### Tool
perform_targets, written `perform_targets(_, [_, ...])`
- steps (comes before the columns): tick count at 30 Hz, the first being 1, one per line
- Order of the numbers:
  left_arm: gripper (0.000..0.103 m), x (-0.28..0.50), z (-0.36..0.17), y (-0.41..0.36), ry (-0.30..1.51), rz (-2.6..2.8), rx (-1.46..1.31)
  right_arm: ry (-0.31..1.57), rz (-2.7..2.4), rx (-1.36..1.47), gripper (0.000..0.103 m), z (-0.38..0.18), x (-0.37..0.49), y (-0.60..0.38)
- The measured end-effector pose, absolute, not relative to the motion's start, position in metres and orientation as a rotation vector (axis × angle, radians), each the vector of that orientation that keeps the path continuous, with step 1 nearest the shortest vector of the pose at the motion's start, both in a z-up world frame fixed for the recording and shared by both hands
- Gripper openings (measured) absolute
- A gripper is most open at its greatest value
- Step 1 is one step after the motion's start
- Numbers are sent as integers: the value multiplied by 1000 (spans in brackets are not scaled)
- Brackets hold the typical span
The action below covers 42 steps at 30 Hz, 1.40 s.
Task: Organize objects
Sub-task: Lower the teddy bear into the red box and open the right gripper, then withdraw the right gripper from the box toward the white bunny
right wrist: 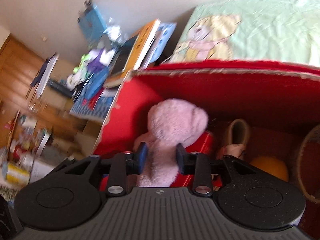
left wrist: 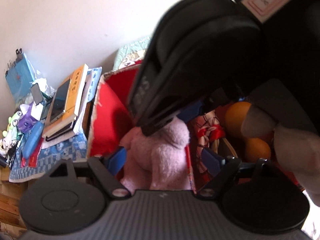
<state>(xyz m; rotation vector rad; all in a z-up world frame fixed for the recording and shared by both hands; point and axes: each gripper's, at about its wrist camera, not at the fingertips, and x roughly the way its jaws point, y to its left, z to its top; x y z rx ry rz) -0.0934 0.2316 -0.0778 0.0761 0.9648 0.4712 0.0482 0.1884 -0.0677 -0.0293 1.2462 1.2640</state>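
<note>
A pink plush toy (left wrist: 170, 156) (right wrist: 176, 120) stands inside a red cardboard box (left wrist: 108, 108) (right wrist: 220, 88). My right gripper (right wrist: 160, 156) is shut on the toy's narrow middle, and its blue pads press the fur from both sides. In the left wrist view this right gripper (left wrist: 158, 124) comes down from above as a large black body onto the toy. My left gripper (left wrist: 164, 159) is open. Its fingers stand on either side of the toy's lower body, and there is a gap on the right side.
Orange balls (left wrist: 238, 114) (right wrist: 270, 168), a patterned cloth with a red ribbon (left wrist: 208, 132) and a woven basket (right wrist: 308, 160) lie in the box too. A stack of books (left wrist: 74, 98) and clutter sit left of the box. A green quilt (right wrist: 260, 30) lies behind it. A hand (left wrist: 296, 156) is at the right.
</note>
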Motion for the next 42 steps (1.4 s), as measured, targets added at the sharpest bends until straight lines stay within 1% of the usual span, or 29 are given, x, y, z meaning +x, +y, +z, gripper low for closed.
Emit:
perform_targets(4, [85,-93,-76,230,968,469,56,1256,1239,-6,41,-67,50,185])
perform_targets(8, [85,-95,-75,231,970,477,26,1208,1221,-12,42,-61,45,173])
perform_targets(11, [85,-96,-71,232,967,478,-6,1152,1205,-36,46,-55,39,165])
perform_targets(19, [84,-94,-60,219,954,476,-44,1065,1133,30,46,-42,40,130])
perform_targets(25, [87,-90,-45,194,923,447,-58,982,1098,89,46,-29,44,87])
perform_targets(34, [86,-71,-23,144,891,399,-98,868,1075,139,46,-15,55,14])
perform_targets(42, [86,-40,-14,89,871,382,-77,853,1067,173,47,-11,80,-45])
